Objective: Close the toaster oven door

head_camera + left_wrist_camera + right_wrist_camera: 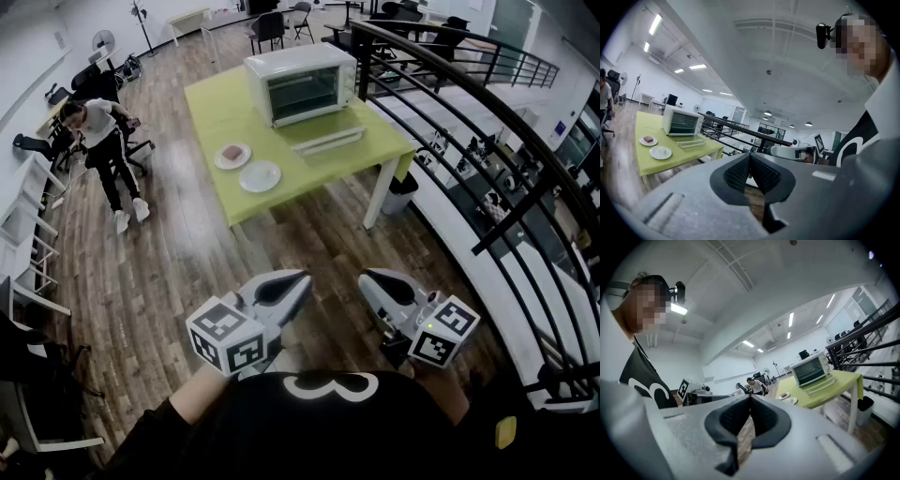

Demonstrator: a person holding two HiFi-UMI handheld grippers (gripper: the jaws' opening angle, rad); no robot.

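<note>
The white toaster oven (302,82) stands at the far end of a green table (216,112), well ahead of me. Its glass door (328,141) hangs folded down flat in front of it, and the rack inside shows. Both grippers are held close to my body, far from the table. My left gripper (295,281) is shut with nothing in it, and so is my right gripper (370,281). The left gripper view shows the oven (682,123) small at the left beyond the touching jaw tips (750,157). In the right gripper view the oven (811,369) is at the right.
Two white plates lie on the table's near side, one with food (232,156) and one bare (260,176). A black stair railing (487,141) runs along the right. A bin (401,194) sits by the table leg. Another person (103,141) stands at the left among chairs.
</note>
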